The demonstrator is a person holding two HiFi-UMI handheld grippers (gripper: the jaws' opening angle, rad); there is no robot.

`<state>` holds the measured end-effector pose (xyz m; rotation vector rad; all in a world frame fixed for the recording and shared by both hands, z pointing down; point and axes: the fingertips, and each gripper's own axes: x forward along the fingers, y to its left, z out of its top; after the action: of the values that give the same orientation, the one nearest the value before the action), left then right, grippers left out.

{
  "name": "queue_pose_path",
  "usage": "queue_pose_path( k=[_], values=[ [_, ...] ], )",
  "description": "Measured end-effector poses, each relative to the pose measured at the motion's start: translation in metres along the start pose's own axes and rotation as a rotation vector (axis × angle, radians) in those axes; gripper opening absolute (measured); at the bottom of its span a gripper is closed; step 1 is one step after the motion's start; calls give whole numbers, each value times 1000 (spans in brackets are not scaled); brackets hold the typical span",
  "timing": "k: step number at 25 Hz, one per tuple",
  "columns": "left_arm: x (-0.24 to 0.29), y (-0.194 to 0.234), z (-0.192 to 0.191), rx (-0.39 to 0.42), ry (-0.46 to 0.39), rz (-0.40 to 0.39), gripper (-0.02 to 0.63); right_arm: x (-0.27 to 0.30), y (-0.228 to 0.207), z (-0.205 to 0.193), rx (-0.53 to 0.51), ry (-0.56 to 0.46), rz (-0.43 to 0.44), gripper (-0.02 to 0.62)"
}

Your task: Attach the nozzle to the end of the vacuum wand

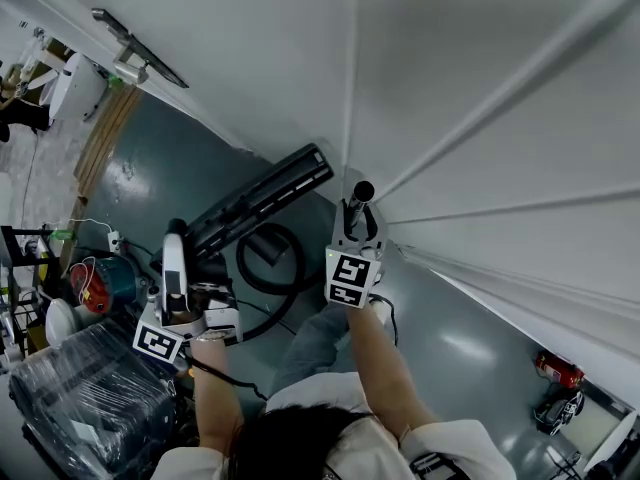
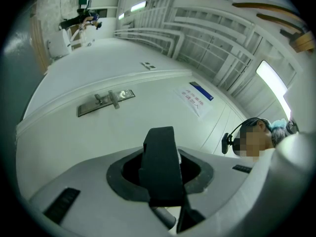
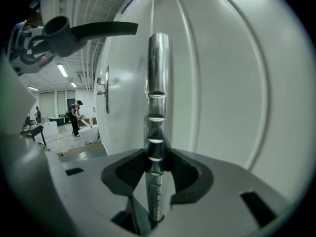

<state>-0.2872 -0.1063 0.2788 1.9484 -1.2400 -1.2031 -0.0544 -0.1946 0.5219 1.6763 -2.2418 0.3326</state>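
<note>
Your right claw (image 3: 157, 164) clamps the shiny chrome vacuum wand (image 3: 158, 83), your left claw (image 2: 160, 177) is closed on the dark grey flat-bladed plastic nozzle (image 3: 98, 29) held apart to its left, so you seem to be aligning: next bring its round socket (image 3: 56, 29) squarely onto the wand's far tip.

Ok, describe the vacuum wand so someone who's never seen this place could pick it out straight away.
Start at the big white wall that fills the background. In front of it, the right gripper is clamped on the vacuum wand, which runs straight out between its jaws. It is the only shiny chrome tube here, ringed in segments, unlike the flat dark nozzle up to its left.
</note>
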Motion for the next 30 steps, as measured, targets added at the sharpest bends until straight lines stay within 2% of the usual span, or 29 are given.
queue_pose_path(
  k=[12, 17, 24, 30],
  values=[
    [3, -23, 17, 23, -27, -43, 120, -35, 33, 3, -64, -16, 100, 161],
    [19, -25, 2, 86, 2, -43, 120, -36, 32, -9, -78, 3, 129, 161],
    [29, -41, 1, 132, 5, -83, 120, -49, 49, -6, -114, 7, 183, 161],
    [35, -57, 4, 199, 25, -104, 120, -56, 63, 0, -131, 17, 193, 161]
  ],
)
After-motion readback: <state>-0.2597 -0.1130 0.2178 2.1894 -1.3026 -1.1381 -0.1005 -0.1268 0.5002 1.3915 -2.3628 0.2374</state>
